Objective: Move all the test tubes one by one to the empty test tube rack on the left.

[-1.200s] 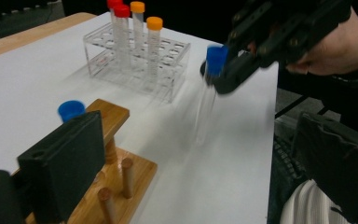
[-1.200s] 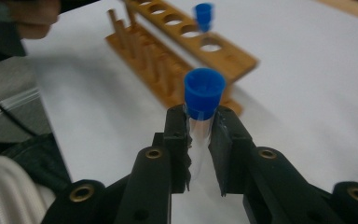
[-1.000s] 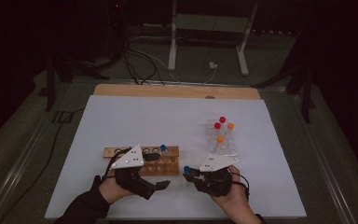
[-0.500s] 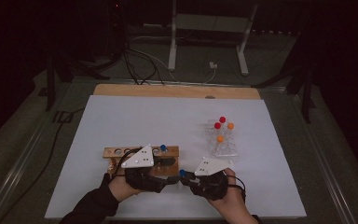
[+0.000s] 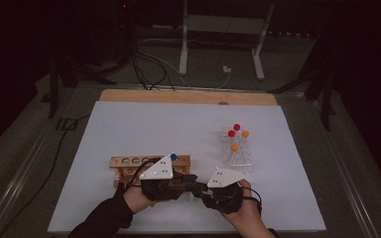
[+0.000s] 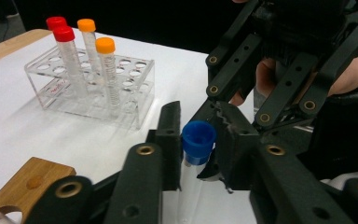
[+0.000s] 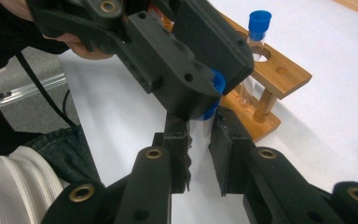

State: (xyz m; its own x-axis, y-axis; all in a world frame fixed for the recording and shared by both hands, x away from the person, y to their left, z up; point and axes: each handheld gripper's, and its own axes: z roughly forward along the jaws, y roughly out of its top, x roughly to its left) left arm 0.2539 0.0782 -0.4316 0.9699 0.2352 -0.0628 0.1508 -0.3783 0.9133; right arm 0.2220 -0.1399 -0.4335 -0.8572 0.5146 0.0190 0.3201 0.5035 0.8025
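A clear tube with a blue cap (image 6: 198,138) stands upright between both grippers near the table's front edge. My right gripper (image 7: 199,140) is shut on the tube's clear body (image 7: 198,133). My left gripper (image 6: 198,142) has just been closing and now clamps the blue cap from above. In the high view the left gripper (image 5: 193,181) and right gripper (image 5: 204,187) meet tip to tip just in front of the wooden rack (image 5: 129,162).
One more blue-capped tube (image 7: 259,23) stands at the end of the wooden rack (image 7: 279,74). A clear acrylic rack (image 5: 238,154) at the right holds red-capped and orange-capped tubes (image 6: 103,70). A white mat (image 5: 178,124) covers the table.
The left gripper has moved right to meet the right gripper, and its jaws have closed on the cap of the tube. The right gripper has stayed in place.
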